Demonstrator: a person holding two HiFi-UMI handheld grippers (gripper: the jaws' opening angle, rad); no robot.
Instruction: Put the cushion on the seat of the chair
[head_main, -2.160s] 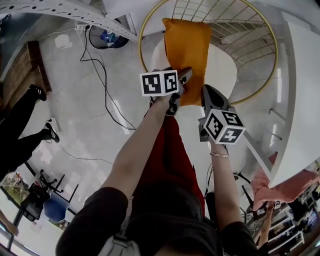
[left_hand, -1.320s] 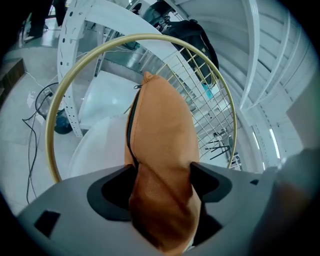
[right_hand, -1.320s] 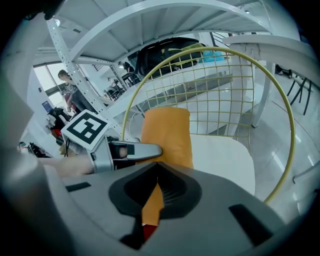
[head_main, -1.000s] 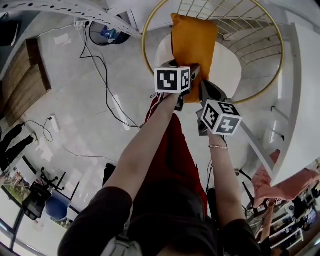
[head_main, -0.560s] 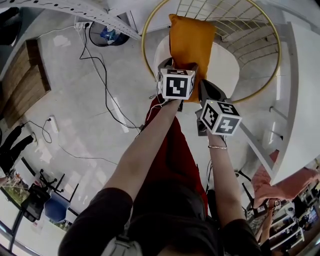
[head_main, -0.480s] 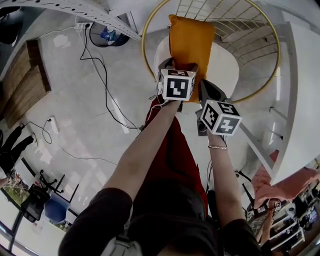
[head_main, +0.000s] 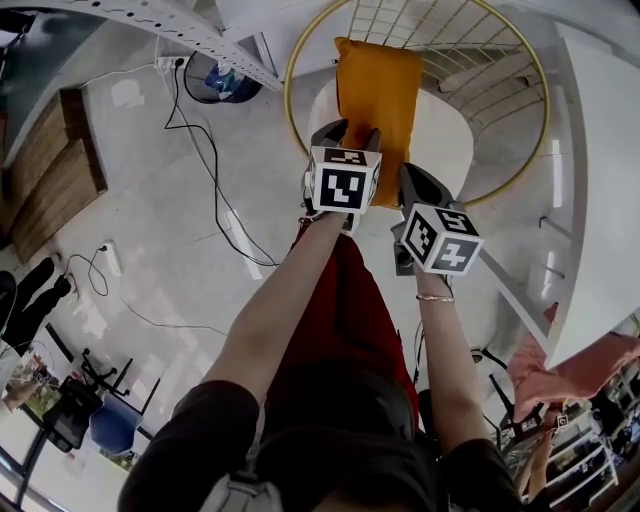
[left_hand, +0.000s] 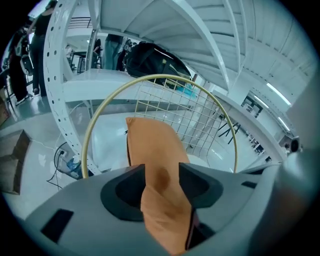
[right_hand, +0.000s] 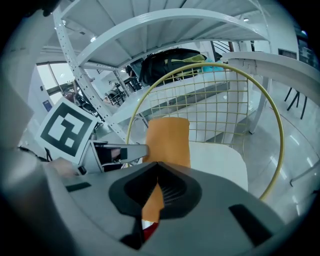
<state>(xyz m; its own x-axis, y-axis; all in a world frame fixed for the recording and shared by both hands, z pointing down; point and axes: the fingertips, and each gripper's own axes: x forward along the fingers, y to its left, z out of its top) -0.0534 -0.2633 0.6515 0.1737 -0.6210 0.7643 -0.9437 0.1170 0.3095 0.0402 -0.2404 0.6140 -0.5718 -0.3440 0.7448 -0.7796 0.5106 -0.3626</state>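
At the far left, wooden boards (head_main: 45, 175) lie on the pale floor (head_main: 150, 250), and a black cable (head_main: 214, 190) trails across it towards the chair (head_main: 447, 130). The left hand-held gripper (head_main: 349, 132) reaches over the chair's front edge. Its jaws are closing, with the near end of the orange cushion (head_main: 378, 85) bunched between them and the fabric touching both pads. The cushion lies lengthwise along the left half of the white seat. Its far end is near the wire back inside the gold ring (head_main: 287, 80), and its near end is at the seat's front edge, in the two grips. Just to the right, the right hand-held gripper (right_hand: 153, 195) points down at that same end. Its jaws are clamped on a corner of the cushion, with a sliver of orange showing between them. More of the white seat shows to the right of the cushion
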